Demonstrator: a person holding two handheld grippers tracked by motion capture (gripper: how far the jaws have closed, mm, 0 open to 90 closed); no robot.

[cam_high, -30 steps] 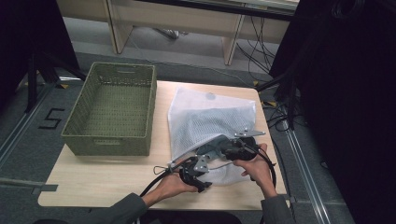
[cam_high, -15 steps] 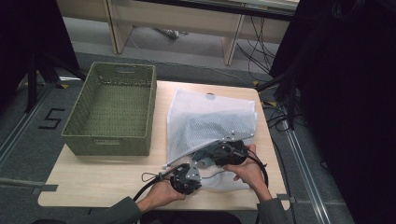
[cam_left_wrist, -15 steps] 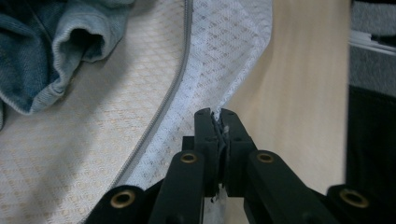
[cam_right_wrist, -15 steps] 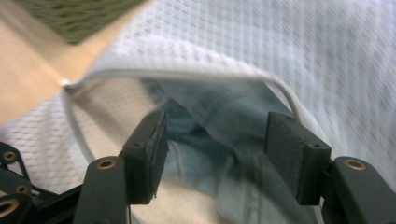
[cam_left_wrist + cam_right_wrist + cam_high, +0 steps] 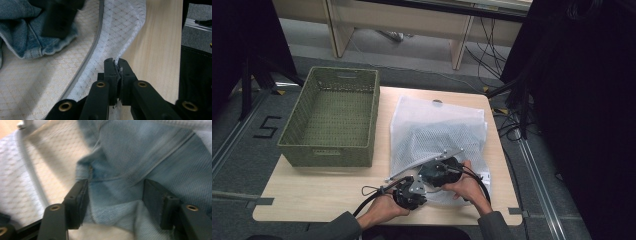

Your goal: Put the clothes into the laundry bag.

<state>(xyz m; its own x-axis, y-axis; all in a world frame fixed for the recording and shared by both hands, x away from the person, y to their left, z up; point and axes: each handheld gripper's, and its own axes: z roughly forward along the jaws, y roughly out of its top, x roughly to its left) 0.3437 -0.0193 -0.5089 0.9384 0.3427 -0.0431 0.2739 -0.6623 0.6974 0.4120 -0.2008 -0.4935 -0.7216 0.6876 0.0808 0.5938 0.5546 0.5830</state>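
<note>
A white mesh laundry bag (image 5: pixel 437 125) lies on the wooden table (image 5: pixel 312 190) with a blue denim garment (image 5: pixel 140 152) inside it. My left gripper (image 5: pixel 116 62) is shut on the bag's near edge, just beside the grey zipper (image 5: pixel 92 50); in the high view the left gripper (image 5: pixel 409 192) sits at the bag's near left corner. My right gripper (image 5: pixel 115 195) is open at the bag's mouth. Its jaws have just been opening, and a fold of denim lies between them without the pads pressing it. In the high view the right gripper (image 5: pixel 439 172) rests on the bag.
A green woven basket (image 5: pixel 332 117) stands on the table's left half, just left of the bag. The table's right edge (image 5: pixel 180 50) runs close to the left gripper. Desk legs and cables lie on the floor beyond the table.
The left jaws have closed on the bag's edge. The right gripper has moved left and down toward the bag's near end, beside the left gripper.
</note>
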